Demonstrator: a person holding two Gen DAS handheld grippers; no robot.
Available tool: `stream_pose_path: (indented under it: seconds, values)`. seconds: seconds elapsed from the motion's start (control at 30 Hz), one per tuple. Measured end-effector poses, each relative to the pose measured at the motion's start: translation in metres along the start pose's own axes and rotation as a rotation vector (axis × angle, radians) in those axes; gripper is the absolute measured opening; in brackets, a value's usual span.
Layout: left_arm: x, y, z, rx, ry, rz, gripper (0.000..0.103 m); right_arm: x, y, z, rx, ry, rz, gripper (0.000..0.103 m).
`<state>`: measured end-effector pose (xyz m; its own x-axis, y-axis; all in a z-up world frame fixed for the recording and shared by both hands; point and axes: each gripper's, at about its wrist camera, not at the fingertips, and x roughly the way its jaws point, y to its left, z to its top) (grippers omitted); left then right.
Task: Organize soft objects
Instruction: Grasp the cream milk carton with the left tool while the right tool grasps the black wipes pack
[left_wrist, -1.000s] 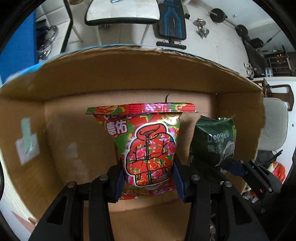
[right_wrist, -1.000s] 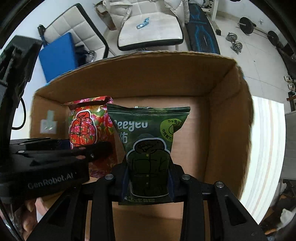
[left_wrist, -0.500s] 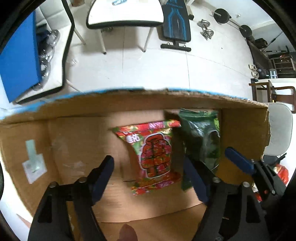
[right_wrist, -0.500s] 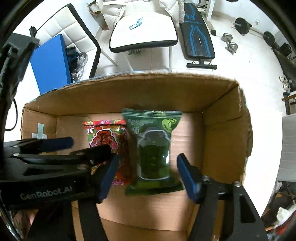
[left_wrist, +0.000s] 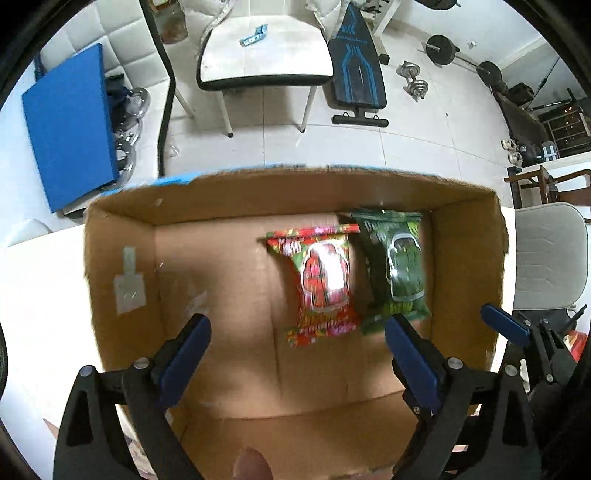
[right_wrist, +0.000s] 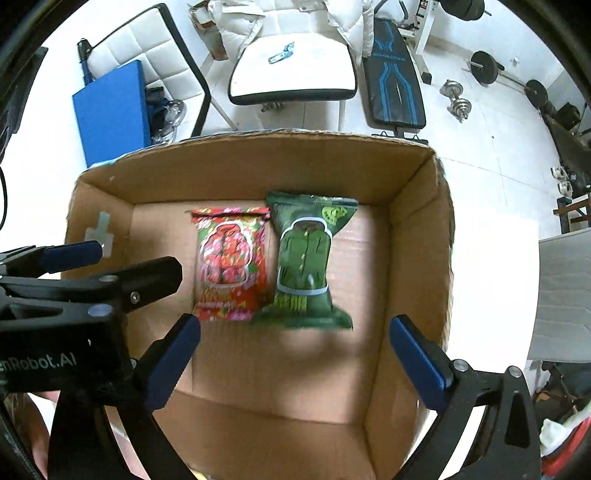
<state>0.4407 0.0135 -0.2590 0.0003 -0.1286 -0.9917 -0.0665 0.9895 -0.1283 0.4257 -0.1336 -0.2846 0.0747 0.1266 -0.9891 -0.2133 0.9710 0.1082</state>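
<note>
Cardboard box (left_wrist: 122, 258) (right_wrist: 417, 206) stood open-topped on a white counter (left_wrist: 40, 280), filling most of both views; a strip of clear tape (left_wrist: 129, 288) was stuck to its left inner wall. Beyond it, on the tiled floor: a white chair (right_wrist: 295, 81), a blue board (right_wrist: 110, 110) leaning to the left, a black-and-blue weight bench (right_wrist: 393, 96), and dumbbells (left_wrist: 415, 79) further right.

Inside the box, two soft packets lay flat on the bottom, toward the far wall. Red packet (left_wrist: 323, 284) (right_wrist: 231, 266), floral print with a jacket outline, was on the left. Green packet (left_wrist: 399, 269) (right_wrist: 306, 258), same jacket outline, lay just beside it on the right, edges touching or slightly overlapping; could not tell which. Green one sat nearer the box's right wall; the floor to the left of the red one was bare cardboard.

Left claw (left_wrist: 295, 354) (right_wrist: 74, 254) hung above the near part of the box, blue pads spread wide, gripping nothing. Right claw (right_wrist: 295, 350) was likewise spread wide over the near edge, nothing between its pads; one of its blue pads (left_wrist: 504, 326) showed at the right margin of the left wrist view. Neither claw touched a packet.

A fingertip (left_wrist: 253, 463) showed at the bottom edge of the left view.
</note>
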Motion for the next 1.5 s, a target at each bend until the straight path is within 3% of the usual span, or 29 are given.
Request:
stream_pose_path:
  seconds: [0.27, 0.4, 0.47, 0.6, 0.63, 0.67, 0.8, 1.0, 1.13, 1.3, 1.5]
  values:
    - [-0.059, -0.002, -0.059, -0.022, -0.135, 0.035, 0.097, -0.053, 0.011, -0.051, -0.065, -0.109, 0.047, 0.103]
    - [-0.079, 0.007, -0.119, -0.127, -0.186, 0.02, 0.097, -0.08, 0.005, -0.099, -0.136, -0.15, 0.018, 0.103]
    - [-0.069, 0.016, -0.156, -0.219, -0.142, -0.043, 0.097, -0.082, -0.007, -0.133, -0.148, -0.142, -0.017, 0.103]
    - [0.007, 0.036, -0.226, -0.476, 0.11, -0.31, 0.096, -0.059, -0.043, -0.192, -0.1, -0.071, -0.001, 0.103]
    - [0.025, 0.036, -0.239, -0.524, 0.164, -0.346, 0.093, -0.049, -0.051, -0.206, -0.083, -0.047, 0.002, 0.103]
    - [0.042, 0.035, -0.25, -0.565, 0.203, -0.365, 0.086, -0.04, -0.058, -0.215, -0.066, -0.024, 0.009, 0.103]
    - [0.088, 0.03, -0.266, -0.7, 0.264, -0.379, 0.086, -0.002, -0.087, -0.25, 0.043, 0.044, 0.053, 0.102]
    - [0.128, 0.024, -0.248, -0.851, 0.273, -0.328, 0.086, 0.017, -0.108, -0.277, 0.138, 0.022, 0.075, 0.101]
    - [0.135, 0.015, -0.245, -0.885, 0.275, -0.253, 0.088, 0.023, -0.104, -0.285, 0.136, 0.042, 0.089, 0.099]
    - [0.14, -0.011, -0.249, -0.718, 0.283, -0.105, 0.088, 0.033, -0.101, -0.285, 0.091, 0.066, 0.067, 0.094]
    - [0.142, -0.008, -0.297, -0.587, 0.333, -0.037, 0.088, 0.035, -0.105, -0.274, 0.044, 0.071, 0.053, 0.094]
